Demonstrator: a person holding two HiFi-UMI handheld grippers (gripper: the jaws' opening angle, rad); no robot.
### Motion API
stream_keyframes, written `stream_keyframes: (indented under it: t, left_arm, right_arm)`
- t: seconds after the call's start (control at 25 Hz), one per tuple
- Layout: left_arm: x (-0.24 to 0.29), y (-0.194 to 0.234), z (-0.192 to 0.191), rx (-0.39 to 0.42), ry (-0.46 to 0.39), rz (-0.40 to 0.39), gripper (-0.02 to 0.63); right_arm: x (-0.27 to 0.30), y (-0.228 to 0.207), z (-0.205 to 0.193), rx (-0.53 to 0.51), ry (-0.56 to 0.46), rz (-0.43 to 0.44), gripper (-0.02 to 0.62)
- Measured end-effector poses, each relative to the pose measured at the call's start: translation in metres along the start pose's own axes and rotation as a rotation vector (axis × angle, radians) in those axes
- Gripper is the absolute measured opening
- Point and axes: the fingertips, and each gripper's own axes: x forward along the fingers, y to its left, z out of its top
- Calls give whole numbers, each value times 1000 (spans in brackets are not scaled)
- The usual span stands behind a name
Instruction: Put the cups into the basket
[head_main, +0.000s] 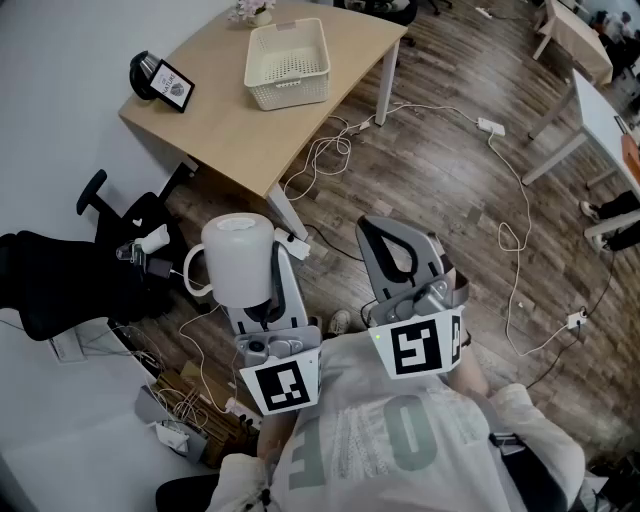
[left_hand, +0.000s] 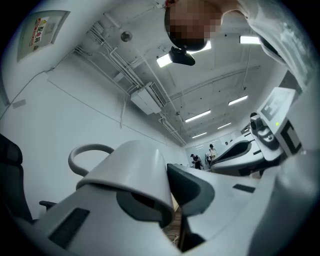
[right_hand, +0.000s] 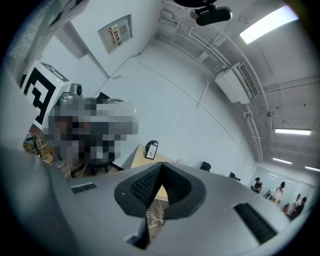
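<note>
Its mouth hidden from above, the white handled cup (head_main: 238, 258) is clamped by the left gripper (left_hand: 169, 172); the right gripper (right_hand: 160, 172) is clenched.

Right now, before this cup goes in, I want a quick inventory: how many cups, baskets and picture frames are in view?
Cups: 1, gripped by the left gripper
Baskets: 1, on the table
Picture frames: 1, on the table
Total: 3
</note>
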Motion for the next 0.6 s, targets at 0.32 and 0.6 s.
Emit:
stream_keyframes:
  t: [0.32,0.6]
  left_arm:
    - [-1,-10,-1,-4,17,20,52]
    - [2,-38,-4,16,44,28,52]
  right_arm:
    - [-12,-2,-7,24,-10,18,-2]
    - [-25,-13,-22,63,-40,41,-2]
